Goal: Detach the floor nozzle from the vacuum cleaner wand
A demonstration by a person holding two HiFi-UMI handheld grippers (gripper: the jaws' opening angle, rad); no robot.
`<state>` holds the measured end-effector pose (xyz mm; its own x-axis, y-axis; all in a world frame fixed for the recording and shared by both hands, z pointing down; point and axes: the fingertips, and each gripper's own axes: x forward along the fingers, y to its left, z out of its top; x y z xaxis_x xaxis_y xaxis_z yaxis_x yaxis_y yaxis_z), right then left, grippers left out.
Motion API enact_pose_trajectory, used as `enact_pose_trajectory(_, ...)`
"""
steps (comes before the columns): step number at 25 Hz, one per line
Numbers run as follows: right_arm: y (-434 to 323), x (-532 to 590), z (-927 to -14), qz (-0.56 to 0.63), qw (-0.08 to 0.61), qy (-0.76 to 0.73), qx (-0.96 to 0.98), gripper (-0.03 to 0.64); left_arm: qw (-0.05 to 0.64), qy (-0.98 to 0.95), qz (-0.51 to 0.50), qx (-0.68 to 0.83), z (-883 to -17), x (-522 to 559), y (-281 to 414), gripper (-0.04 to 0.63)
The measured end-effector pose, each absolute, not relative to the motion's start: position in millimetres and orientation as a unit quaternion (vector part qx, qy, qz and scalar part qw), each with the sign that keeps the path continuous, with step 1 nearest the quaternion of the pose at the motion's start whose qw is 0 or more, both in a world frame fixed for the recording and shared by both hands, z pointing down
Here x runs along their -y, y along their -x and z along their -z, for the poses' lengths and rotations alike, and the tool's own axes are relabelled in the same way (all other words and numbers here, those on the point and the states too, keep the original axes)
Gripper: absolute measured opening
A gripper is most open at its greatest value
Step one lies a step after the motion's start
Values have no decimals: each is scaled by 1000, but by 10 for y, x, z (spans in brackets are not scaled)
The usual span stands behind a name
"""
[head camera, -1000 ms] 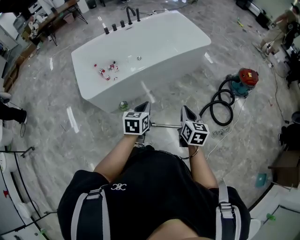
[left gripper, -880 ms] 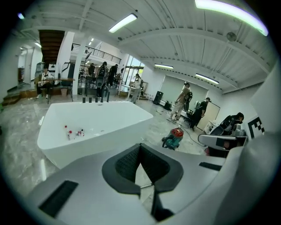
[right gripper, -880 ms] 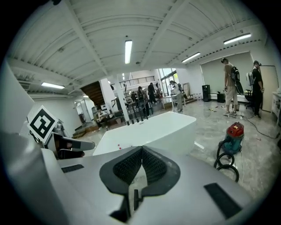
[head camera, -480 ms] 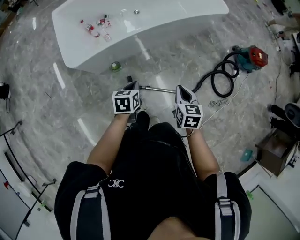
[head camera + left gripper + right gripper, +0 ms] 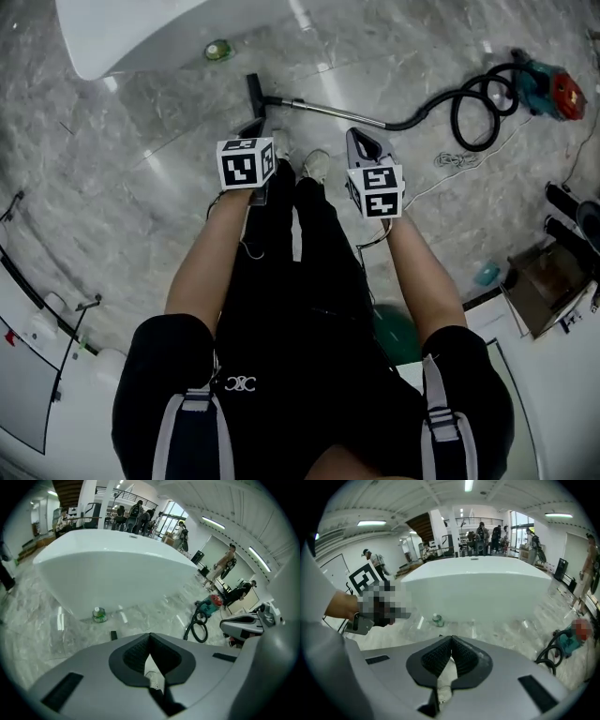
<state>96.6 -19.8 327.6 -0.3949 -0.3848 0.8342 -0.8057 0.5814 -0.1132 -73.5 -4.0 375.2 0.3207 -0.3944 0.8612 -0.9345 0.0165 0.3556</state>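
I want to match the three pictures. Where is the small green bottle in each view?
Head view: green bottle near the top edge, left of centre, beside the white bathtub.
Left gripper view: green bottle left of centre, on the floor.
Right gripper view: green bottle just left of centre.
Shared landmark: the white bathtub, behind the bottle in the left gripper view and the right gripper view.

Ceiling strip lights (image 5: 468, 485) light my scene brightly; the floor (image 5: 141, 150) shows glare streaks; wide-angle edges curve and darken.

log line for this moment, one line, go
stage: pre-grasp | left tool: shut, empty | right tool: shut, empty | floor nozzle: on wand, lying on floor, untouched
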Motion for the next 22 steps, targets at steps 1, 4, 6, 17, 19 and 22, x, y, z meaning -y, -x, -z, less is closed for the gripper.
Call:
enact_pose_trajectory(1,-947,222,-3515,-256,414,-363,794,14,500,-638,-270,520,-3973,51,745,6)
enact_pose_trajectory(4,-868,272,-4380,-222,456,-330,796,15,514,-620,-258,534,-4702,116,780,6)
enact_pose_trajectory(6,-831,230,-5044,-175,498,-297,796,15,526,-609,-254,536,-5213,84,784,6)
enact_pose_trajectory(17,-877,-85,-8452,-63,637,-101,762,83,543,-607,-295,500,-6940,-97,931,5)
enact_pose_trajectory(19,-947,-143,-8836,-63,662,-72,744,117,545,-606,-300,495,-7055,-147,981,6)
enact_pose_trajectory(22,-975,-137,-9218,-63,685,-53,724,127,550,-603,-300,494,-7176,-224,1051,6)
